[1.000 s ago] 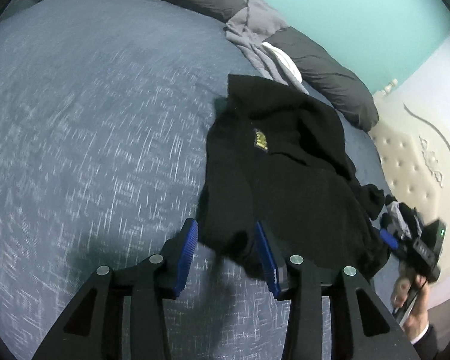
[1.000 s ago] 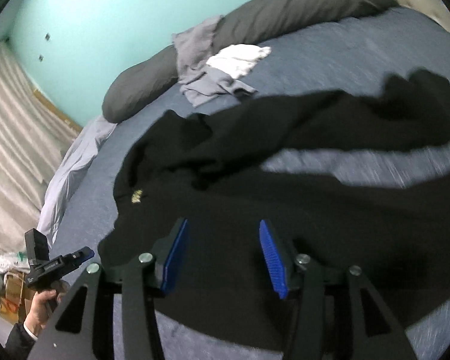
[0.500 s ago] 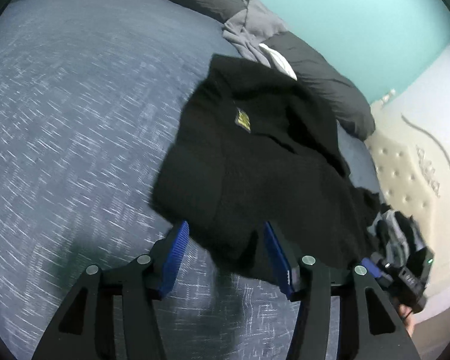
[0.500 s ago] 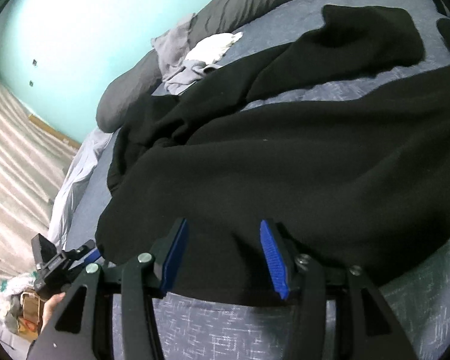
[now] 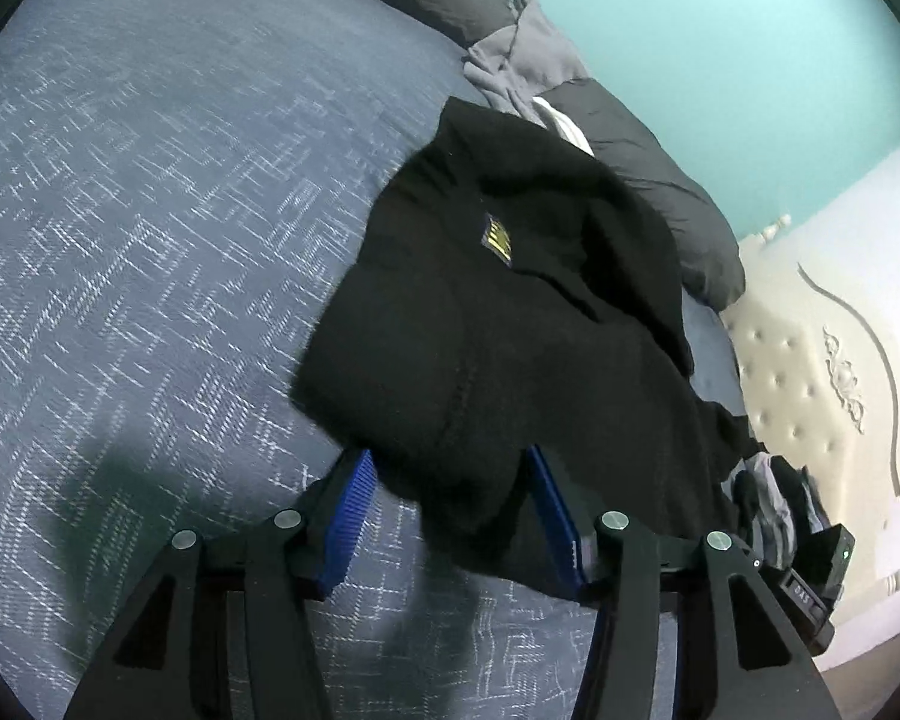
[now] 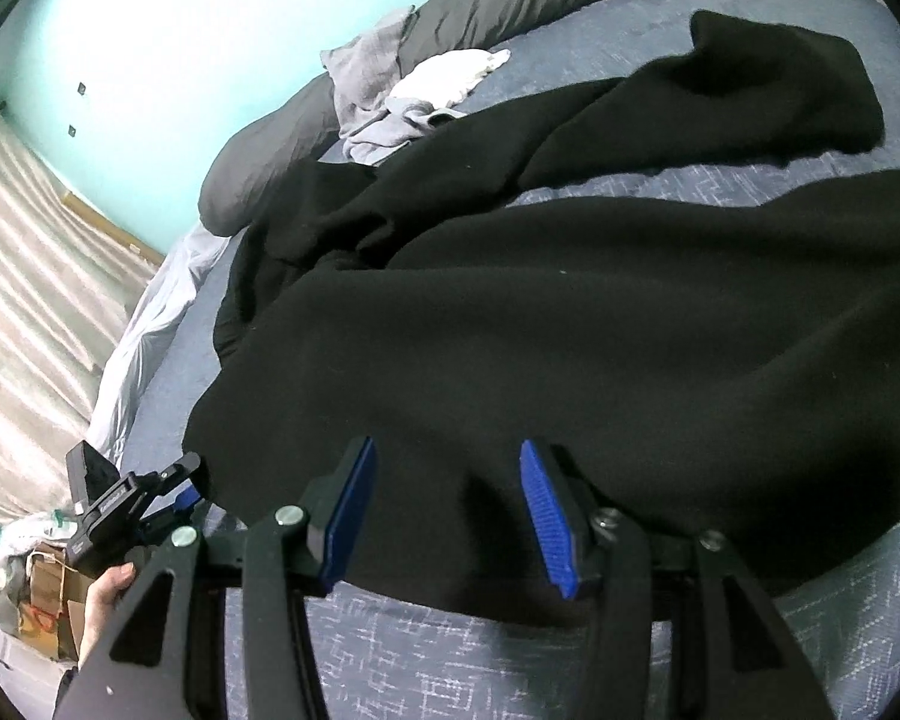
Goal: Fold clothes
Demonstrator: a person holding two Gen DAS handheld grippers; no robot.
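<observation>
A black garment [image 5: 510, 330] lies spread on the blue bed [image 5: 150, 210], its near hem at both tools. The left wrist view shows a small yellow badge [image 5: 498, 238] on its chest; the right wrist view does not show that badge. The right wrist view instead shows a long sleeve [image 6: 720, 102] stretched out across the bed toward the far side.

The left tool [image 5: 453, 516] stands spread, a corner of the hem lying between its blue pads [image 5: 348, 516] without being pinched. The right tool [image 6: 447, 516] is also spread, with the garment's edge draped between its pads [image 6: 546, 516]; whether they press on the cloth cannot be told.

Each view catches the other tool at its edge: the right one low at the right in the left view, and the left one, with a hand [image 6: 105, 600] on it, low at the left in the right view.

Beyond the garment lie grey clothes [image 6: 378, 96], a white cloth [image 6: 450, 75] and a dark bolster [image 5: 660, 180] against a teal wall [image 5: 720, 60]. Only the left view shows the tufted headboard [image 5: 798, 372]; only the right view shows the striped curtain [image 6: 24, 276].
</observation>
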